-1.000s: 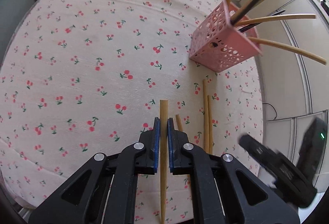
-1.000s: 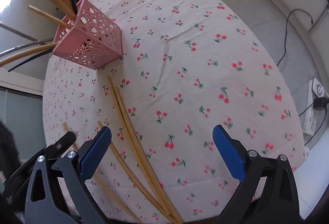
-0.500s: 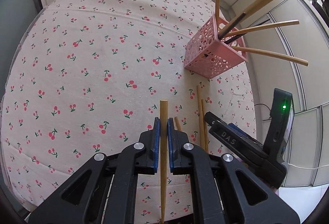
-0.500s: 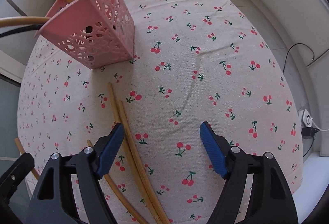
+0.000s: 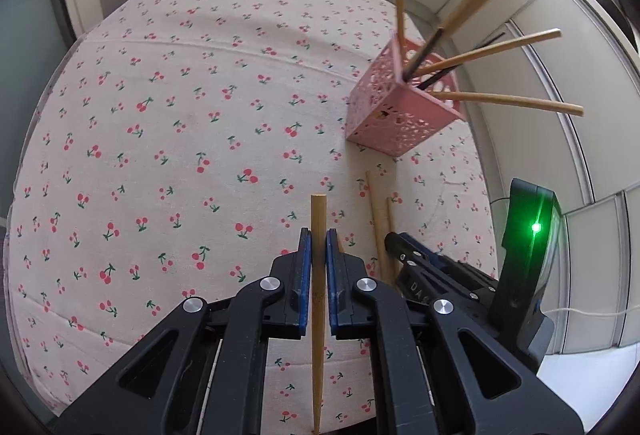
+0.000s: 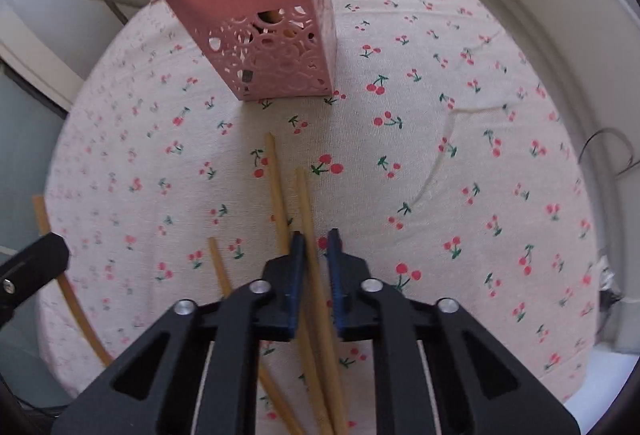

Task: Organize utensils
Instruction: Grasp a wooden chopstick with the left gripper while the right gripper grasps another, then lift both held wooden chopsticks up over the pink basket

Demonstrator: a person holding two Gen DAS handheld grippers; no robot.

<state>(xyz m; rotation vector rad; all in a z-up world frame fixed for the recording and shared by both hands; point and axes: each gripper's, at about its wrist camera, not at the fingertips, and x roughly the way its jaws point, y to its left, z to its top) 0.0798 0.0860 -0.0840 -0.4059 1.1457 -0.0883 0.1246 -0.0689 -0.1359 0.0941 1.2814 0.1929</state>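
A pink perforated holder (image 5: 400, 119) (image 6: 280, 47) stands on the cherry-print tablecloth (image 5: 180, 115) with several wooden and dark utensils sticking out of it. My left gripper (image 5: 319, 235) is shut on a wooden chopstick (image 5: 319, 211) and holds it above the cloth, left of the holder. My right gripper (image 6: 316, 237) points down at the loose chopsticks in front of the holder. Its jaws are shut on one of them (image 6: 305, 195). Two more chopsticks (image 6: 276, 179) (image 6: 218, 267) lie beside it, partly hidden under the fingers.
The right gripper's black housing with a green light (image 5: 528, 275) sits close to the right of my left gripper. The table edge (image 6: 576, 139) runs nearby on the right, with a cable (image 6: 612, 151) on the floor. Pale wall panels (image 5: 540, 155) stand behind the holder.
The right gripper's jaws went from wide open to shut around a chopstick as it moved in towards the loose chopsticks. The left gripper rose a little with its chopstick.
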